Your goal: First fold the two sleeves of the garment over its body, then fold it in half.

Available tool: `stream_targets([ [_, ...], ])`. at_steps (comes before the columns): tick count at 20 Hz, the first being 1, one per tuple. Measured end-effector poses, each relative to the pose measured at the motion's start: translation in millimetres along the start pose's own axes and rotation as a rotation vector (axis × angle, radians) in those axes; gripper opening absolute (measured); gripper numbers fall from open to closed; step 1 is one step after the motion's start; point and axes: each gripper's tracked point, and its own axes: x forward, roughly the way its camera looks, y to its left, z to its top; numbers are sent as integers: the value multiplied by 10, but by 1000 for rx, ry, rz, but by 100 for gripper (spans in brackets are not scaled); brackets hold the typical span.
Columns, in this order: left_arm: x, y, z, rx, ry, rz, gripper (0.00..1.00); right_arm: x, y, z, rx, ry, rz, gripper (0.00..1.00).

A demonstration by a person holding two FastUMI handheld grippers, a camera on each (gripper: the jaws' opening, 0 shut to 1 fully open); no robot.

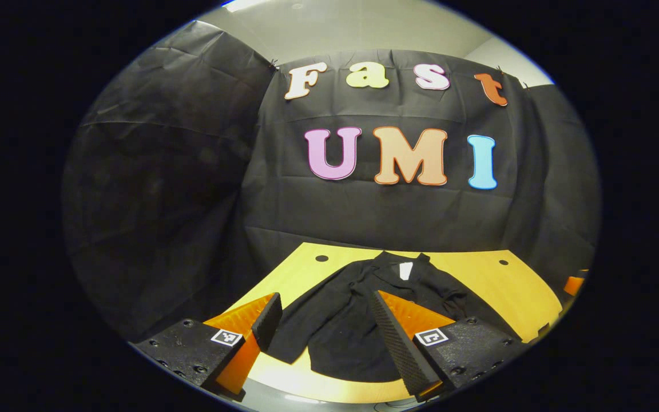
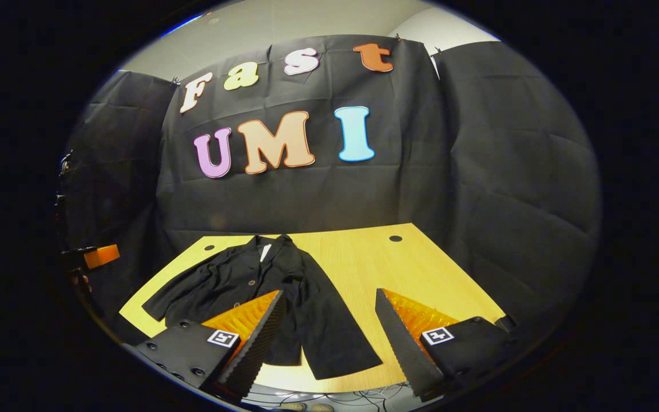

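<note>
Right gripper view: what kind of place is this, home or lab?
Most likely a staged recording booth, not a home. Black cloth wall hangs as a backdrop behind a bare wooden table. One black jacket lies spread out flat on it, and loose cables trail below the table's near edge.

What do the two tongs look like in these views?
Each set of tongs, left tongs and right tongs, has two wedge-shaped fingers with ridged inner faces. They sit on black blocks with round screw holes. Each block carries a small square black-and-white marker.
</note>
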Motion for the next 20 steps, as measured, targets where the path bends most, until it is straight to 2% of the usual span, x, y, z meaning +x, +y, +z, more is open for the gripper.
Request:
stream_targets([
  [5, -15, 69, -55, -12, 13, 38, 93, 316, -76, -281, -15, 75, 2, 100],
  [13, 9, 144, -74, -2, 19, 96, 93, 799, -213, -1139, -27, 276, 19, 100],
  [14, 6, 147, -79, 2, 19, 102, 93, 832, -232, -1263, -34, 310, 22, 98],
  [20, 25, 141, -83, 5, 25, 128, 93, 984, -331, -1871, -48, 471, 44, 100],
])
